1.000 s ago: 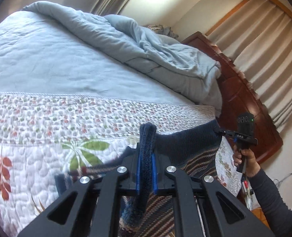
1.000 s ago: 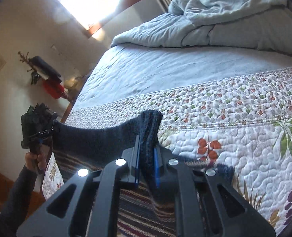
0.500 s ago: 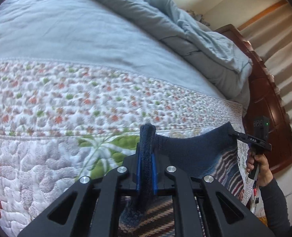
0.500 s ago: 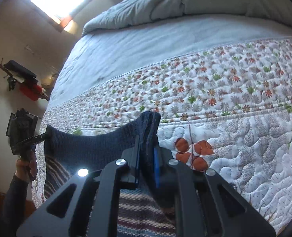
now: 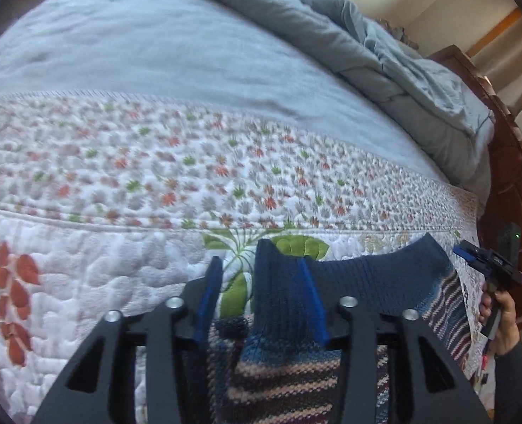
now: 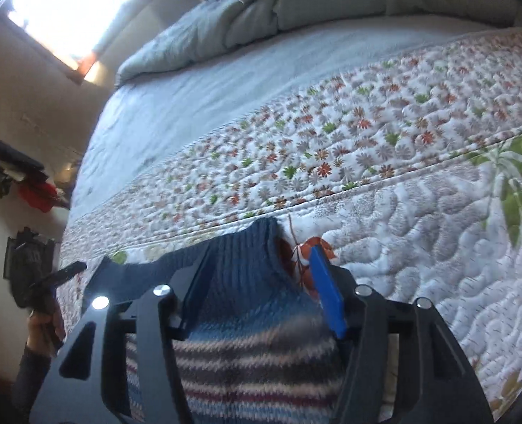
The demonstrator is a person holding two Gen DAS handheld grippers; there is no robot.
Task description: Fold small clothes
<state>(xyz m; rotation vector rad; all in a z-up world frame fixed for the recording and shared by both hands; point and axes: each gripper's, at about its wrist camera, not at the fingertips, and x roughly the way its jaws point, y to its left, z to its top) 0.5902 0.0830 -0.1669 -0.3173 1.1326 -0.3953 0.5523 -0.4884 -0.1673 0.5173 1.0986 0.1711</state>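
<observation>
Left gripper [image 5: 261, 282]: jaws spread wide, navy ribbed hem of knit sweater [image 5: 360, 275] resting against the right-hand blue pad, no clamping. Right gripper [image 6: 261, 275]: jaws likewise parted, hem corner lying loose between the pads. Sweater [image 6: 247, 364]: striped body spread flat on floral quilt [image 5: 119, 183], near the bed's edge, hem stretched between both grippers. Beyond quilt: grey-blue duvet [image 5: 367, 56], bunched along the far side.
</observation>
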